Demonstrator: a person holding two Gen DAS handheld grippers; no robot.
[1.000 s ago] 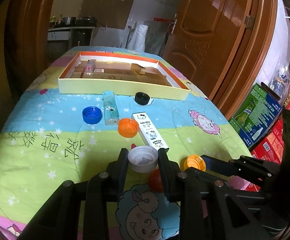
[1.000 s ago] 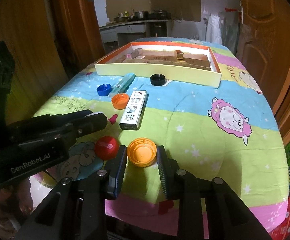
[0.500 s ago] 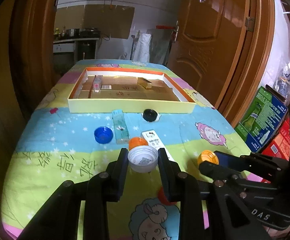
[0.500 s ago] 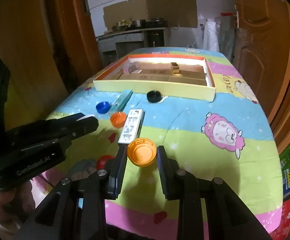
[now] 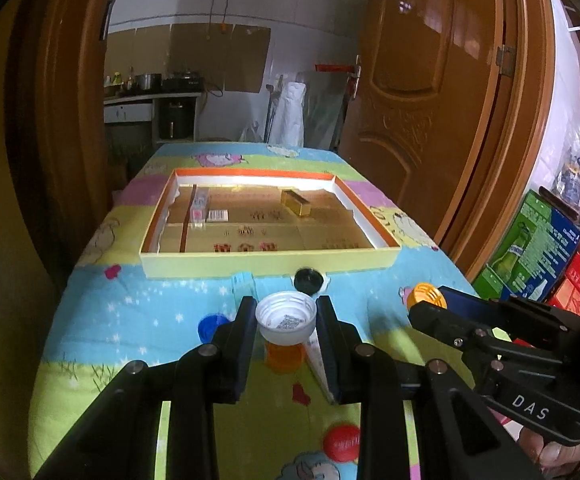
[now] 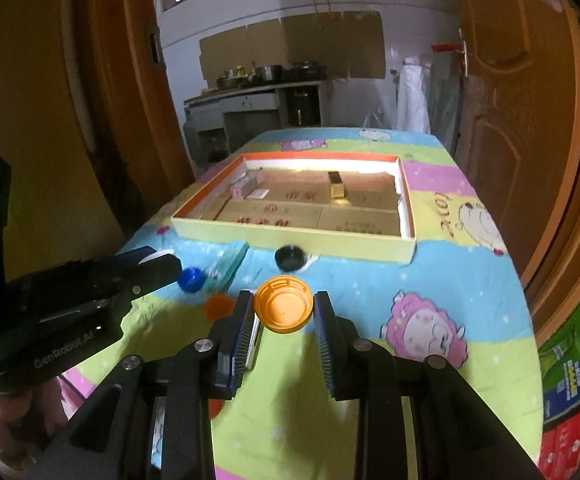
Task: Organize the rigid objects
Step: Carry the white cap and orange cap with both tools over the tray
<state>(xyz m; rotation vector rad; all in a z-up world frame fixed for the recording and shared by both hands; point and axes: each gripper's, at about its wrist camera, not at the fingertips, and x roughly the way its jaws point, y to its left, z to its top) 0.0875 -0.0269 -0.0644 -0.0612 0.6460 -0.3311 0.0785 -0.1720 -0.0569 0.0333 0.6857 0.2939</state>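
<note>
Both tilt down over the table: the left gripper (image 5: 286, 322) squeezes a white cap (image 5: 286, 317), the right gripper (image 6: 284, 312) an orange cap (image 6: 284, 309).

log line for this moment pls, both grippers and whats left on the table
left gripper: shut on white cap | right gripper: shut on orange cap | box: ahead | black cap: on table

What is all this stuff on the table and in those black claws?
white cap: 1, white, open side up, in the left gripper
orange cap: 1, orange, in the right gripper
loose caps: black, blue, orange, red, on the cloth
clear box: 1, pale teal, before the tray
tray: 1, yellow wall, orange rim, holding a gold box
tablecloth: 1, cartoon print
left gripper: 1, black, shut on the white cap
right gripper: 1, black, shut on the orange cap
</note>
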